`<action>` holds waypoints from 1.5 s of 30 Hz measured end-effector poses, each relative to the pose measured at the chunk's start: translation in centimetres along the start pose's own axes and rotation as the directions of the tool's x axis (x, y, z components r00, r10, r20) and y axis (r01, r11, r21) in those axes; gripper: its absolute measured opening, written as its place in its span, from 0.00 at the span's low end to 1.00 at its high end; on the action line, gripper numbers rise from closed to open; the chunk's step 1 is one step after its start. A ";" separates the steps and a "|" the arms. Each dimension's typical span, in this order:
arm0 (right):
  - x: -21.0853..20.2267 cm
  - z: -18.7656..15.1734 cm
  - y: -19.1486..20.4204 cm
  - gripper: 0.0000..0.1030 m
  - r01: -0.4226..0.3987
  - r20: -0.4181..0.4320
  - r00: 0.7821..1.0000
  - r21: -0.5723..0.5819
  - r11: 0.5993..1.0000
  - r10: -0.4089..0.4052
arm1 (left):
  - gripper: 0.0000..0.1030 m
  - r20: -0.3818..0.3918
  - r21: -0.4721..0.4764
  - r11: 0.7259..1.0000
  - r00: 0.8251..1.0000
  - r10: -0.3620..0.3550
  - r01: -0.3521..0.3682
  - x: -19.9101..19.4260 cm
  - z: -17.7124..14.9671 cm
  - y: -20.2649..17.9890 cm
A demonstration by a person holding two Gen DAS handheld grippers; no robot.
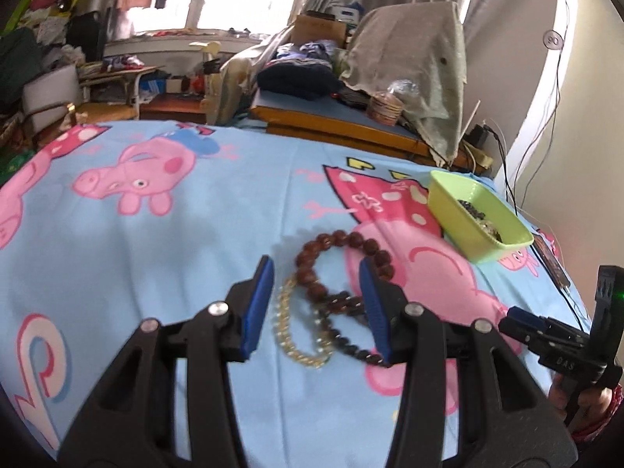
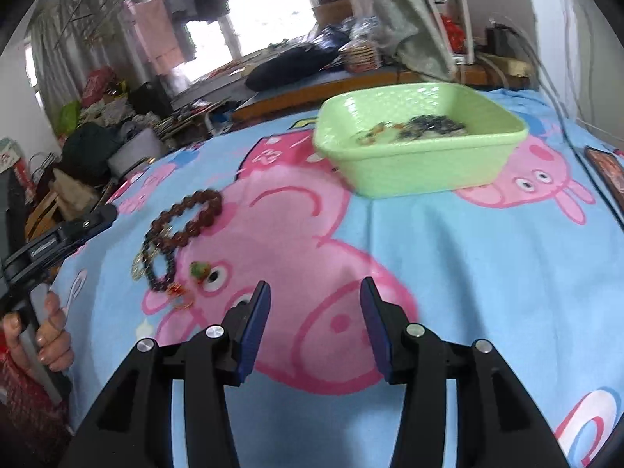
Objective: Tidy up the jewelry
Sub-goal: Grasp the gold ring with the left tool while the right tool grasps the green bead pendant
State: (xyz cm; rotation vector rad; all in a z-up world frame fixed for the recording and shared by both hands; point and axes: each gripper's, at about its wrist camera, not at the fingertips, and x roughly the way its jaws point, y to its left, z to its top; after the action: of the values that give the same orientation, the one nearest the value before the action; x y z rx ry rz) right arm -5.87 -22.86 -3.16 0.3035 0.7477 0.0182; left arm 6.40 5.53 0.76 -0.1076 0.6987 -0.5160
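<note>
A pile of bead bracelets lies on the blue cartoon-pig bedsheet (image 1: 156,257): a reddish-brown one (image 1: 308,269), a pale yellow one (image 1: 286,327) and a dark one (image 1: 347,341). My left gripper (image 1: 316,277) hovers over them, open, its blue pads either side of the pile and touching nothing. In the right wrist view the same bracelets (image 2: 183,214) lie at the left, with small green (image 2: 199,269) and orange (image 2: 179,292) pieces nearby. My right gripper (image 2: 315,296) is open and empty above the sheet. A green tray (image 2: 417,171) holding several jewelry pieces sits beyond it.
The green tray (image 1: 479,214) stands right of the pile. A dark phone (image 2: 606,175) with a cable lies at the bed's right edge. A hand (image 2: 50,335) grips the left tool's handle. Low tables with clothes and clutter stand behind the bed.
</note>
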 end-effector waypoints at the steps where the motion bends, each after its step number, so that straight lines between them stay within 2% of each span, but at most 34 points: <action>1: 0.1 -0.1 0.2 0.18 -0.008 -0.009 1.000 -0.011 1.000 0.008 | 0.42 -0.002 -0.008 1.000 1.000 -0.003 0.003 0.0 -0.1 0.3; 8: 0.7 -0.3 1.9 0.18 -0.047 -0.041 0.998 -0.077 0.996 0.044 | 0.42 -0.006 -0.020 0.999 0.999 -0.045 0.045 -0.6 -0.4 1.2; 12: 1.3 0.1 3.1 0.07 -0.087 -0.064 0.995 -0.128 0.988 0.079 | 0.42 -0.024 -0.030 0.993 0.993 -0.115 0.114 -0.9 -1.2 1.0; 15: 1.9 1.1 4.0 0.00 -0.151 -0.100 0.986 -0.154 0.976 0.137 | 0.42 -0.044 0.068 0.985 0.987 -0.156 0.159 -1.1 -2.0 -1.3; 19: 3.4 2.7 5.3 0.00 -0.211 -0.139 0.972 -0.182 0.960 0.188 | 0.42 -0.090 0.222 0.952 0.976 -0.197 0.212 -0.9 -3.6 -5.3; 25: 6.4 3.8 6.6 0.00 -0.287 -0.218 0.945 -0.190 0.939 0.245 | 0.42 -0.174 0.327 0.921 0.972 -0.160 0.211 1.3 -5.0 -8.3; 29: 6.0 3.6 6.0 0.00 -0.275 -0.207 0.950 -0.207 0.939 0.233 | 0.42 -0.188 0.367 0.910 0.974 -0.129 0.191 2.2 -4.9 -9.1; 34: 3.5 2.1 3.8 0.00 -0.209 -0.158 0.972 -0.221 0.953 0.176 | 0.42 -0.224 0.414 0.891 0.970 -0.098 0.185 3.7 -4.9 -10.2; 38: 1.7 0.9 1.6 0.00 -0.180 -0.135 0.978 -0.180 0.967 0.157 | 0.18 -0.281 0.395 0.896 0.955 -0.094 0.204 4.9 -4.9 -10.0; 42: -0.3 -0.5 0.2 0.00 -0.135 -0.098 0.988 -0.165 0.977 0.120 | 0.11 -0.293 0.401 0.886 0.949 -0.115 0.232 4.7 -5.1 -10.5; 45: -1.3 -1.0 -0.4 0.00 -0.105 -0.079 0.993 -0.163 0.981 0.093 | 0.11 -0.329 0.379 0.873 0.927 -0.182 0.307 4.8 -5.4 -12.0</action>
State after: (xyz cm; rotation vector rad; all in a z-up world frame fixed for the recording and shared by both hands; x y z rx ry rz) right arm -7.52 -23.09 -3.12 0.1809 0.7958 0.1854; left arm 1.05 -6.82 -3.07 0.2988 0.8423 -0.9353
